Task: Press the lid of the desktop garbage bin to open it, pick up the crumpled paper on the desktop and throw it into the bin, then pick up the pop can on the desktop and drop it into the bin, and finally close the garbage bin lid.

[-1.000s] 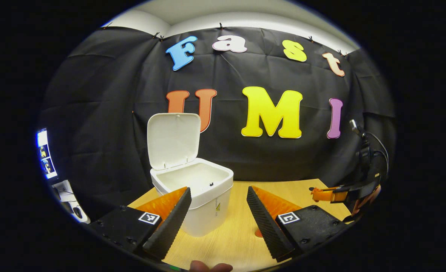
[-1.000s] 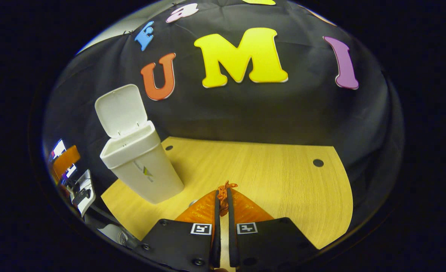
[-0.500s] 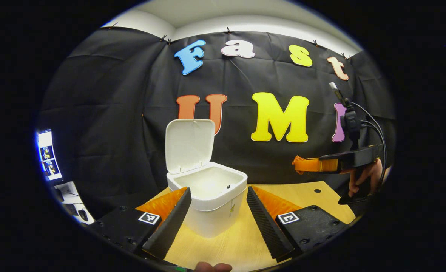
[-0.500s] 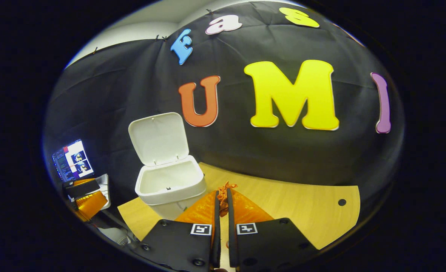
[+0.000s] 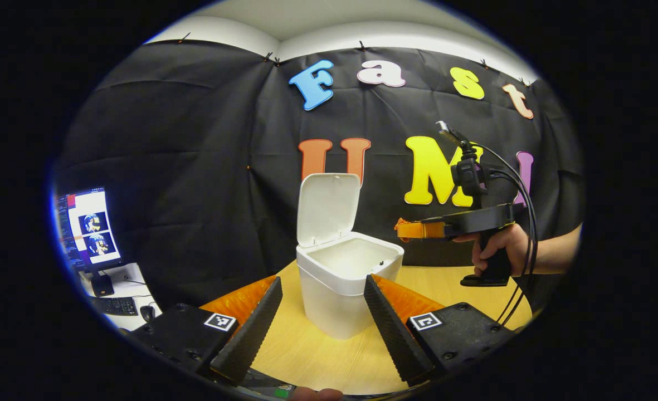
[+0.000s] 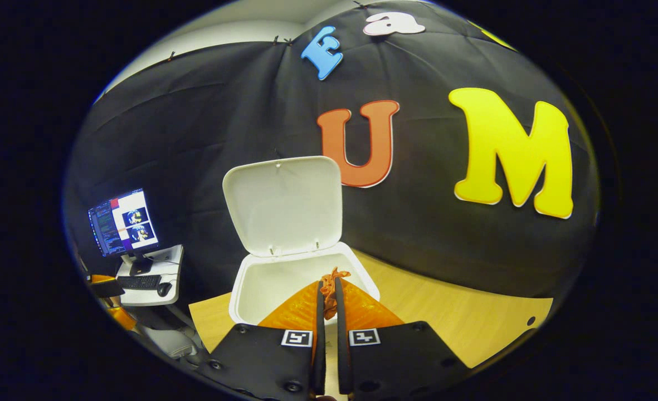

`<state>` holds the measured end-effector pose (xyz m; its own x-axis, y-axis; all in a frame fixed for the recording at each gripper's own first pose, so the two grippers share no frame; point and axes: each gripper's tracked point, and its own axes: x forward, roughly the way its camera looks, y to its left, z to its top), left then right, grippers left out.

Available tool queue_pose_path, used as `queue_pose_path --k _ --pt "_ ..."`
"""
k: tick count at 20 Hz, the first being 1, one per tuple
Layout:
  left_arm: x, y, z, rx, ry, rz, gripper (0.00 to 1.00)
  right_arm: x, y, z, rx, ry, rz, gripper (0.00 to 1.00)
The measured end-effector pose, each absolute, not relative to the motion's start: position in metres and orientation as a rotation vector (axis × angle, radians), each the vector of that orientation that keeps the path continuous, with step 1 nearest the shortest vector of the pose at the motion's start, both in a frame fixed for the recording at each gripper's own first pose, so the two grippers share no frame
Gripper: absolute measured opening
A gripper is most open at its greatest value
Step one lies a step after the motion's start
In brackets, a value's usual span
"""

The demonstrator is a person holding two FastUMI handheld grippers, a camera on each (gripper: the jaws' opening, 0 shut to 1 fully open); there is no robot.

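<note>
The right gripper (image 6: pixel 329 295) is clamped on 1 orange paper wad (image 6: pixel 330 285), held just above the open mouth of the 1 bin (image 6: pixel 262 284). Its lid (image 6: pixel 284 206) stands upright behind the gripper. The left gripper (image 5: pixel 320 317), fingers spread apart, holds nothing; the bin stands just ahead on the table (image 5: pixel 317 362).
</note>
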<state>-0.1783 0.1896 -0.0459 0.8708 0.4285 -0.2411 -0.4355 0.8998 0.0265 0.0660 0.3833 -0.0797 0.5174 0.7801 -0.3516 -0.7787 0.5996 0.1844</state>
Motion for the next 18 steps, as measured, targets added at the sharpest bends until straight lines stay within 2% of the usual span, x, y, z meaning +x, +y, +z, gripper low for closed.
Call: queue_pose_path --k 4,5,6,8,14,17,18 --pt "-0.196 0.210 -0.046 -0.027 0.249 0.527 0.97 0.065 0.428 -0.104 -0.063 0.452 0.985 0.11" --pt "-0.199 0.215 -0.047 -0.023 0.252 0.542 0.97 0.066 0.434 -0.108 -0.069 0.459 0.985 0.11" --pt "-0.204 0.218 -0.046 -0.017 0.254 0.556 0.97 0.067 0.440 -0.114 -0.072 0.466 0.984 0.15" --pt "-0.209 0.222 -0.045 -0.010 0.258 0.572 0.97 0.066 0.448 -0.119 -0.078 0.475 0.973 0.15" --pt "-0.214 0.229 -0.050 -0.023 0.262 0.591 0.97 0.060 0.453 -0.128 -0.113 0.482 0.990 0.31" --pt "-0.210 0.226 -0.050 -0.014 0.263 0.581 0.97 0.060 0.450 -0.125 -0.123 0.465 0.989 0.61" --pt "-0.210 0.225 -0.050 -0.010 0.262 0.576 0.97 0.060 0.449 -0.124 -0.120 0.460 0.984 0.65"
